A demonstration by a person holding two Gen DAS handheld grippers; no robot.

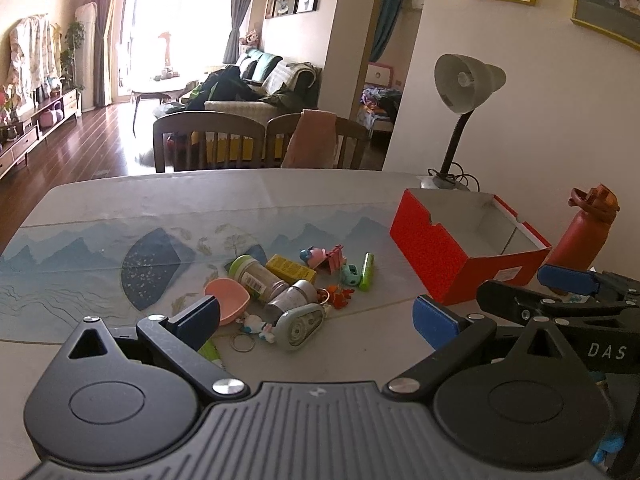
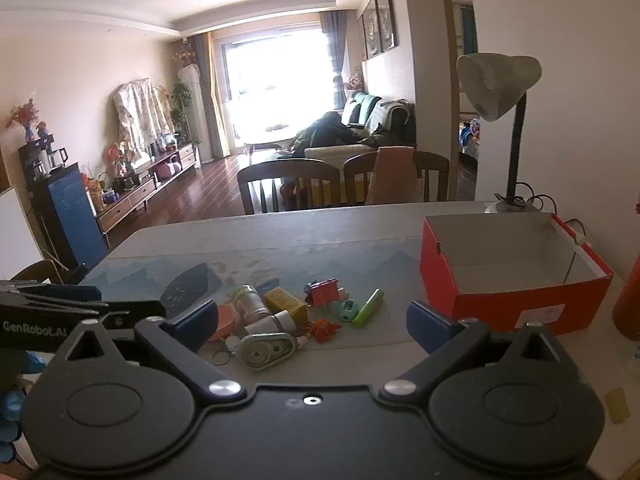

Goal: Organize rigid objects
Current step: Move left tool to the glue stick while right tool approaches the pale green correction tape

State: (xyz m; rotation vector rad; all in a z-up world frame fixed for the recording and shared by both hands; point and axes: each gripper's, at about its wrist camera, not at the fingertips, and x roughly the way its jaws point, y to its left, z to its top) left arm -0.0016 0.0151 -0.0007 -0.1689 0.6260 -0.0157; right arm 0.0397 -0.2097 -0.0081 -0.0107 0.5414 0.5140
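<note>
Left gripper: jaws spread wide, nothing between the pads. Right gripper: likewise spread wide and empty. Both tilt down toward the table.

Pile of small objects lies just ahead of the left gripper, inside the span of its fingers and nearer the left finger. From the right wrist view the same pile sits ahead, also toward the left finger side. Identifiable: a pink bowl beside the left fingertip, a green-capped jar, a yellow box, a grey tape dispenser nearest the gripper, a lime-green tube.

Red box, open and empty, stands ahead and to the right of both grippers, apart from the pile.

Small toys in the pile are too small to identify. A green item under the left finger is mostly hidden. Red bottle is partly blocked by the right gripper in the left wrist view, cut off at the frame edge in the right.
</note>
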